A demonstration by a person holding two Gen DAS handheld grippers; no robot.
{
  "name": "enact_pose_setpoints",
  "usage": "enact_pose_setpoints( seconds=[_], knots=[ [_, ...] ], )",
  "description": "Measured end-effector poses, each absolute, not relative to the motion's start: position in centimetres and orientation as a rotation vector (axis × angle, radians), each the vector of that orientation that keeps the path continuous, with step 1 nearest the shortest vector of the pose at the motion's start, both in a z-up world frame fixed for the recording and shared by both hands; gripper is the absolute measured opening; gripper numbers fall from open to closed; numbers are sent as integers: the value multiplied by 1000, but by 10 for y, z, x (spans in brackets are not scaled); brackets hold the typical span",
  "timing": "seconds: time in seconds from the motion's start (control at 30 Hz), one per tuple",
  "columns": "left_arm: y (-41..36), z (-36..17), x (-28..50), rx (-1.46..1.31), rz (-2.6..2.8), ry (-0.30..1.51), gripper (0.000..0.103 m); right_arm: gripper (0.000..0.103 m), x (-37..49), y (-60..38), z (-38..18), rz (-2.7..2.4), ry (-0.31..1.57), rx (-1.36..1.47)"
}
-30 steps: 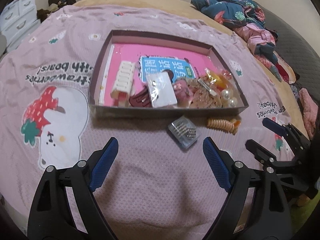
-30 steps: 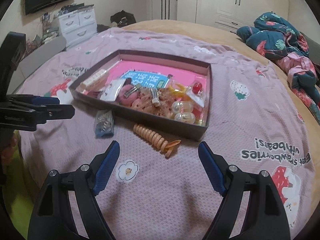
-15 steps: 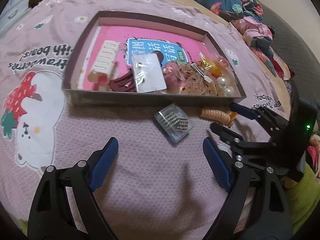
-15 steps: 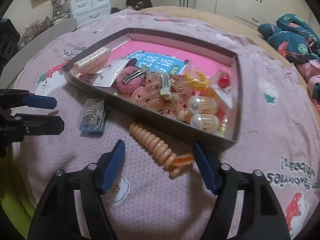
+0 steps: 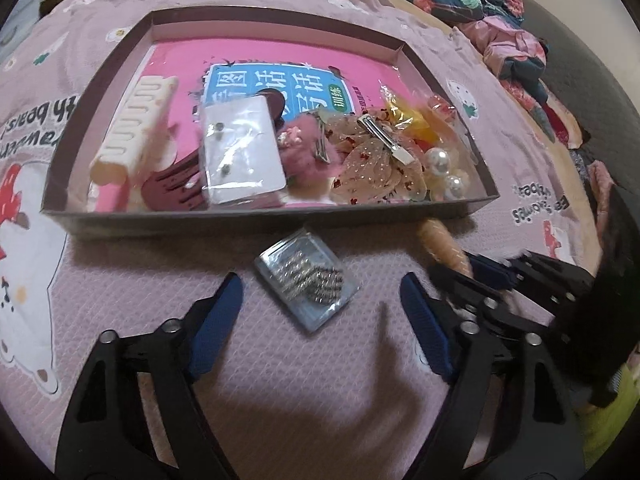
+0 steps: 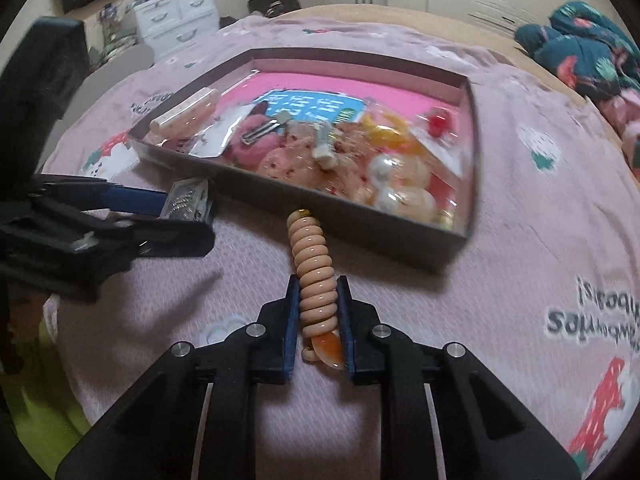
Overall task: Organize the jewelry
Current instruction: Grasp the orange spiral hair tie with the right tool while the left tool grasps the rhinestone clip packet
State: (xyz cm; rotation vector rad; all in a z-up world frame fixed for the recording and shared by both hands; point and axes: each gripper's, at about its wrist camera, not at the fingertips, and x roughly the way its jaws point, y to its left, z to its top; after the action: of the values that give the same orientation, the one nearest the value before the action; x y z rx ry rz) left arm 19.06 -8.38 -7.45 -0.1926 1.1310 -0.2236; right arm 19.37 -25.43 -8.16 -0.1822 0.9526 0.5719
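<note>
- Right gripper [image 6: 318, 312]: clamped shut on the peach coil hair tie [image 6: 314, 276], both blue pads pressed against its sides, the orange end tucked low between the jaws, the coil's far end with its gold bead pointing ahead toward the box [image 6: 464, 236].
- Coil lay on the pink bedspread [image 6: 520, 280] just short of the box's near wall, not yet lifted clear as far as could be judged.
- Left gripper [image 5: 320, 320]: jaws closing, partly open, nothing pressed between the pads; the small clear packet of metal clips [image 5: 306, 278] sat just ahead of and between the 2 fingertips, flat on the bedspread, apart from both pads.
- In the right wrist view, the left gripper's near fingertip overlapped the packet's edge; actual contact could not be told.
- Box sat straight beyond both tools, already crowded: cream claw clip [image 5: 132, 128], a white card of earrings [image 5: 240, 150], pearls [image 5: 446, 170], glittery bows and a pink booklet underneath.
- Step in hand, by judgement: picking up the 2 loose pieces left outside the box, 1 per tool.
- Next move probably called for: raising the coil high enough to clear the near wall, carrying it forward over a bare patch of the box, then letting go; meanwhile, pushing the left tool a little further forward so the thin packet sat squarely between the pads before pinching.
- Risk judged: flat, slippery packet could slide from the grip, and the springy coil could twist free.
</note>
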Motion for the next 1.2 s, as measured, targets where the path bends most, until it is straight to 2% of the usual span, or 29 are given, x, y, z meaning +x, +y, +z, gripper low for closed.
enact_pose_setpoints(
  seconds=[0.07,0.13,0.53,1.2],
  knots=[
    [-87,-77,193,-165,-203,1131,50,17,188,-263,-80,554,952,-163],
    [-88,-78,195,-129,-185,1130,42,17,183,-271,-79,536,952,-150],
    [-74,-62,173,-131,-198,1088,41,17,162,-284,-58,510,919,-123],
    [-23,-21,159,-194,-130,985,41,17,164,-224,-17,629,820,-153]
  ],
)
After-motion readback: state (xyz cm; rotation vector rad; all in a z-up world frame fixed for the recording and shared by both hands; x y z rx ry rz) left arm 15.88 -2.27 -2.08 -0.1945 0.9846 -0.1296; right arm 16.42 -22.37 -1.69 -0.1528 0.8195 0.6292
